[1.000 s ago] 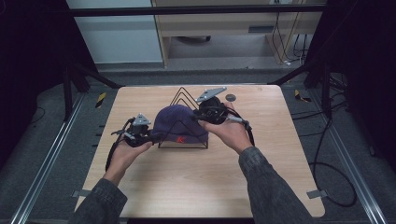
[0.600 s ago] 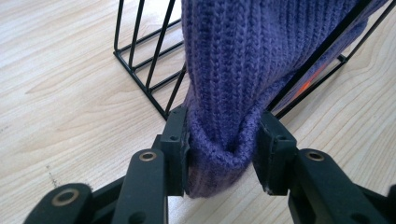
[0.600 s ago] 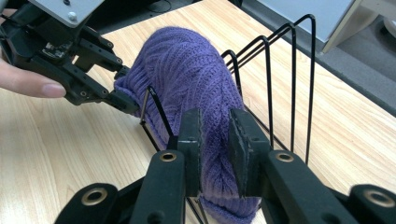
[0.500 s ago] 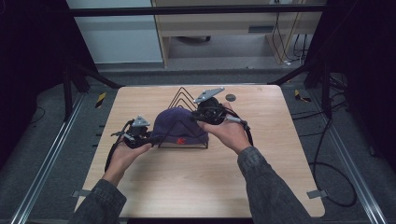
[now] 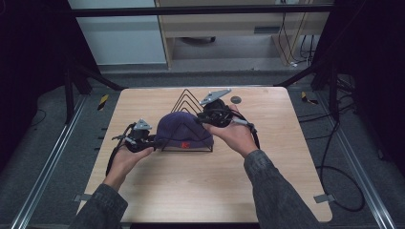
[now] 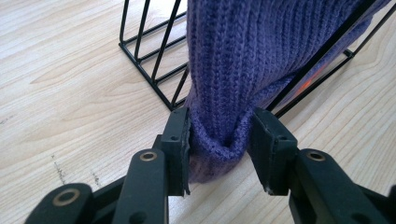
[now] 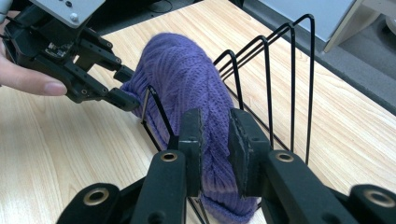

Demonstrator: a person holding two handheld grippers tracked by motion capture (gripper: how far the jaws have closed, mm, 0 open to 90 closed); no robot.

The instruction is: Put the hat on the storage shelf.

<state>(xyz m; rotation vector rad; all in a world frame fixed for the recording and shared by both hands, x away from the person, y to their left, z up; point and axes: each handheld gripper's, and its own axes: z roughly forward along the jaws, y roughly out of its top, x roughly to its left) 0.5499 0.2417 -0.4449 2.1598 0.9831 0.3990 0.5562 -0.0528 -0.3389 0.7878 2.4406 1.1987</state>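
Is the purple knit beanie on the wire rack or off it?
On: the purple knit beanie drapes over the black wire rack, whose wires pass across it.

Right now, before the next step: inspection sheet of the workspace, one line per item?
Surface: light wooden table, bare at the near side.
Job's things: purple knit beanie draped over a black wire rack; red label at its near edge.
Clutter: small dark round disc near the far edge.
Grippers: left hand-held gripper pinches the beanie's folded edge; right hand-held gripper is shut on its other side.
Cables: one trails from each gripper; more lie on the floor at right.
Surroundings: dark metal frame, grey floor, cabinet behind.
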